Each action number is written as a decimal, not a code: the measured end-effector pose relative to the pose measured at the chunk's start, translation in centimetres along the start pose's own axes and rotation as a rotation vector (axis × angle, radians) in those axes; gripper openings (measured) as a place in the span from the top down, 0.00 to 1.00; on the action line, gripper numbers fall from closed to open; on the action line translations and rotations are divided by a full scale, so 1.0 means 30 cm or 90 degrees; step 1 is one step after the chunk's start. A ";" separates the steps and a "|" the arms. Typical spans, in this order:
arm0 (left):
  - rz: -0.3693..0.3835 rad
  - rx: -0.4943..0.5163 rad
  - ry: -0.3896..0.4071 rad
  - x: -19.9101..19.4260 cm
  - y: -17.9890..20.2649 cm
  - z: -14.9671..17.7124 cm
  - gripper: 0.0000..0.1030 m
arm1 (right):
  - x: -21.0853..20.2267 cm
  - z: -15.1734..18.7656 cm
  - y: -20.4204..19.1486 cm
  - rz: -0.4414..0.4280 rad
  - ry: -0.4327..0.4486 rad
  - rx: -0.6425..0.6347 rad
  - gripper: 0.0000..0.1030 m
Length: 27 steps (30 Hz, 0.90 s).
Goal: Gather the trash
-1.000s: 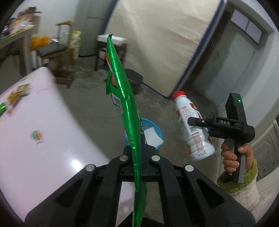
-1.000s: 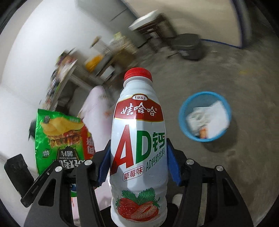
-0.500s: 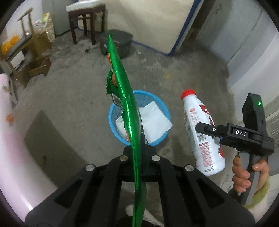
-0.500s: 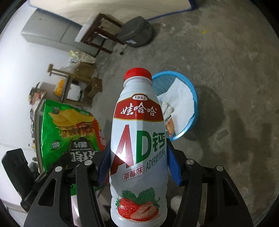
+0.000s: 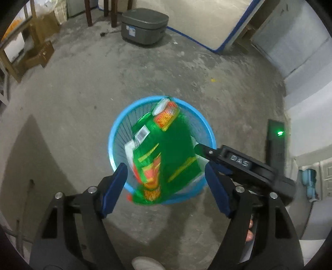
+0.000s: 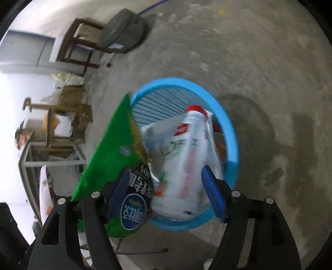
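A blue mesh basket [image 5: 116, 133] stands on the concrete floor below both grippers. My left gripper [image 5: 166, 187] hovers over it, jaws opening, and a green chip bag [image 5: 164, 153] drops, blurred, from between the blue pads towards the basket. In the right wrist view my right gripper [image 6: 166, 195] is also opening above the basket [image 6: 228, 124]. A white strawberry-drink bottle [image 6: 186, 162] with a red cap slides, blurred, out of it into the basket. The chip bag [image 6: 110, 162] hangs at the basket's left rim. White paper [image 6: 153, 128] lies inside.
A grey lidded appliance [image 5: 145, 27] and wooden stool legs [image 5: 99, 12] stand on the floor beyond the basket. Cardboard boxes [image 5: 39, 52] sit at the left and a mattress [image 5: 207, 20] leans on the far wall. A shoe tip [image 5: 147, 263] shows below.
Both grippers came down over the basket and opened. The chip bag left the left jaws and the bottle left the right jaws; both are falling towards the basket.
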<state>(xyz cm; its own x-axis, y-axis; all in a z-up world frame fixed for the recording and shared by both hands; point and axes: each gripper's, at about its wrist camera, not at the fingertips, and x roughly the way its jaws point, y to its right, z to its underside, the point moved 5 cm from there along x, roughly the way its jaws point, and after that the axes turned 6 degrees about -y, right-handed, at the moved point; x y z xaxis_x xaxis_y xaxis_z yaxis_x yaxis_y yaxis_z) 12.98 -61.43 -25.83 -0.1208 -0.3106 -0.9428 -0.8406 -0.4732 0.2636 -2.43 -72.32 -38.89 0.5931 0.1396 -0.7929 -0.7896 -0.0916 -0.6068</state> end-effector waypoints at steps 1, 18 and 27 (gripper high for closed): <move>0.004 0.000 0.002 -0.007 0.000 -0.002 0.30 | -0.005 0.002 0.011 -0.004 0.005 0.005 0.32; -0.019 0.077 0.266 -0.928 -0.058 0.309 0.17 | -0.642 0.387 -0.329 0.049 0.197 -0.306 0.23; -0.170 -0.143 0.422 -1.319 -0.265 0.867 0.08 | -0.896 0.971 -0.669 0.075 0.307 -0.602 0.06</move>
<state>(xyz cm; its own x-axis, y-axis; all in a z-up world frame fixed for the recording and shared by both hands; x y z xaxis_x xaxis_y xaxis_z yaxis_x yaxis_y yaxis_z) 10.71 -23.92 4.08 0.4759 -0.5599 -0.6783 -0.6604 -0.7368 0.1449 -7.11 -45.51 -3.78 0.6843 -0.3059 -0.6619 -0.5259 -0.8359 -0.1573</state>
